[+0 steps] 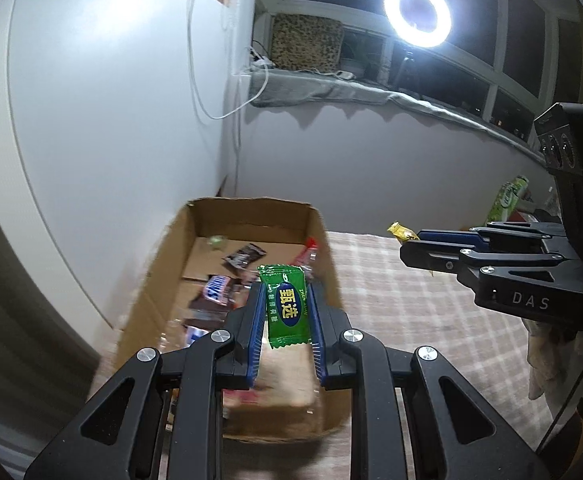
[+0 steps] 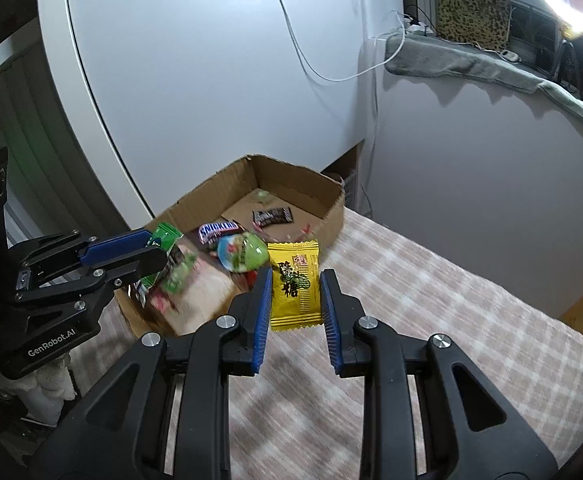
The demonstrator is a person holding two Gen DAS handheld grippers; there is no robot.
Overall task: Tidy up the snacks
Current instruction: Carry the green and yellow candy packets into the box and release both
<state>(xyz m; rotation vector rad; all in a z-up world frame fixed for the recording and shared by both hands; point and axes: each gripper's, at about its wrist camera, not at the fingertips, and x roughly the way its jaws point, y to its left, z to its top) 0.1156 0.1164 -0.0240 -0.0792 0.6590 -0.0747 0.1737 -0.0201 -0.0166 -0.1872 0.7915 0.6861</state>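
My left gripper point(image 1: 285, 300) is shut on a green candy packet point(image 1: 286, 305) and holds it above the open cardboard box point(image 1: 251, 210). My right gripper point(image 2: 296, 292) is shut on a yellow candy packet point(image 2: 295, 285) and holds it above the checked cloth, just right of the box point(image 2: 333, 210). The box holds several snacks, among them a Snickers bar point(image 2: 218, 230), a dark wrapper point(image 2: 272, 217) and a round green-blue packet point(image 2: 243, 251). The left gripper point(image 2: 147, 250) also shows at the left of the right wrist view, and the right gripper point(image 1: 415, 246) at the right of the left wrist view.
The box sits against a white wall on a table with a pink checked cloth point(image 2: 431, 300). A green packet point(image 1: 507, 198) stands at the far right. A ring light point(image 1: 417, 13) shines on the window sill. A white cable point(image 2: 311, 64) hangs down the wall.
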